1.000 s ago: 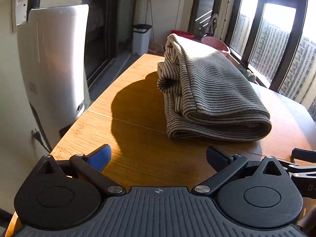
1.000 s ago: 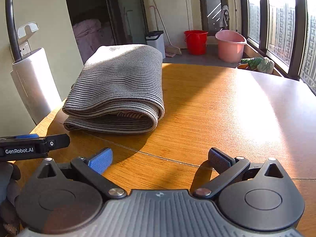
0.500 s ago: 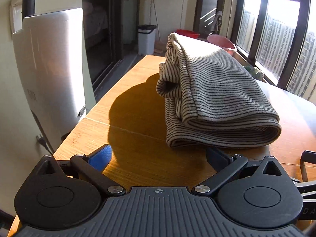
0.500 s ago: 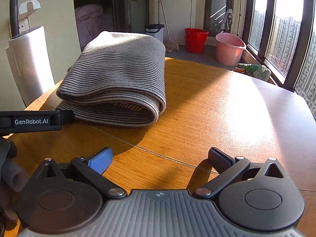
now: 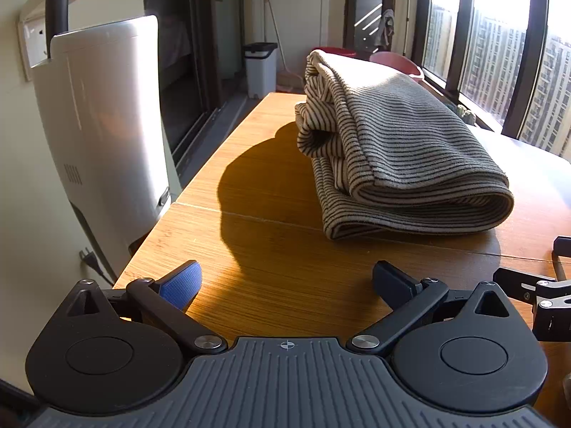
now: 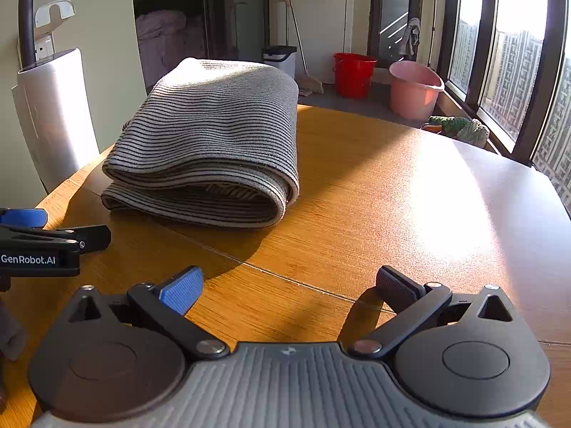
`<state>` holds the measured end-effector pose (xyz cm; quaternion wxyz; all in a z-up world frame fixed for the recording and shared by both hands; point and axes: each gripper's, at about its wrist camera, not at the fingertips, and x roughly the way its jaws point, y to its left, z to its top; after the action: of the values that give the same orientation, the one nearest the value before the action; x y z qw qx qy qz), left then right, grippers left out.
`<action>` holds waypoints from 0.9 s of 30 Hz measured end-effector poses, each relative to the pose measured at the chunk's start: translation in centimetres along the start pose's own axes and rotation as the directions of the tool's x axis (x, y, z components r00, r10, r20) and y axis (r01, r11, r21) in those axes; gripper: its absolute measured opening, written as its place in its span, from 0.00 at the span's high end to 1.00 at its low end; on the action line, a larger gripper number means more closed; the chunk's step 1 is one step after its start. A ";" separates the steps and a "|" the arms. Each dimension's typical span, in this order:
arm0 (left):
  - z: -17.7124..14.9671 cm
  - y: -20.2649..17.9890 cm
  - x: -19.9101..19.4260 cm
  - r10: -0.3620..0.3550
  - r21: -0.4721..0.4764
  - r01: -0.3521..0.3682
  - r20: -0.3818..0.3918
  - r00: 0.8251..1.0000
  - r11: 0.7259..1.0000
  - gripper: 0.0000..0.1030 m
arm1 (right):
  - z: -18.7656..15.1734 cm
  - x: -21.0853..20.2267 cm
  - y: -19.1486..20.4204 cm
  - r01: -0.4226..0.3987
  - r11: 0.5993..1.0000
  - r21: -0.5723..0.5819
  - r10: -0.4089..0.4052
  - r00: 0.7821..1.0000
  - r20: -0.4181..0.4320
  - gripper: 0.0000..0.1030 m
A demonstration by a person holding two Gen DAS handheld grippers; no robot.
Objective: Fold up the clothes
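Observation:
A grey striped garment point(image 5: 399, 149) lies folded in a thick bundle on the wooden table point(image 5: 271, 249); the right wrist view shows the same garment point(image 6: 214, 135) at the table's left side. My left gripper point(image 5: 285, 281) is open and empty, hovering over bare wood short of the bundle's near fold. My right gripper point(image 6: 289, 285) is also open and empty, near the table's front, to the right of the bundle. Part of the left gripper point(image 6: 39, 246) shows at the left edge of the right wrist view.
A tall silver appliance point(image 5: 103, 135) stands off the table's left edge, with a plug point(image 5: 89, 260) below it. A white bin point(image 6: 282, 60), a red bucket point(image 6: 353, 75) and a pink bucket point(image 6: 414, 89) stand on the floor beyond. Windows run along the right.
Both grippers have shifted slightly around the bundle, staying open. The garment has not moved.

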<state>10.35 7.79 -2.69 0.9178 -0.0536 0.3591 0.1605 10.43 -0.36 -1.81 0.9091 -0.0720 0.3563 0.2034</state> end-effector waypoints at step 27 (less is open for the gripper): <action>0.5 0.0 0.3 -0.011 0.002 0.011 -0.054 0.998 1.000 0.00 | -0.3 0.3 -0.8 -0.001 1.000 -0.014 0.002 0.999 0.047 0.00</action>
<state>10.86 7.98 -2.53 0.9087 -0.0587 0.3837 0.1534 10.78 -1.04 -2.29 0.9165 -0.0733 0.3336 0.2081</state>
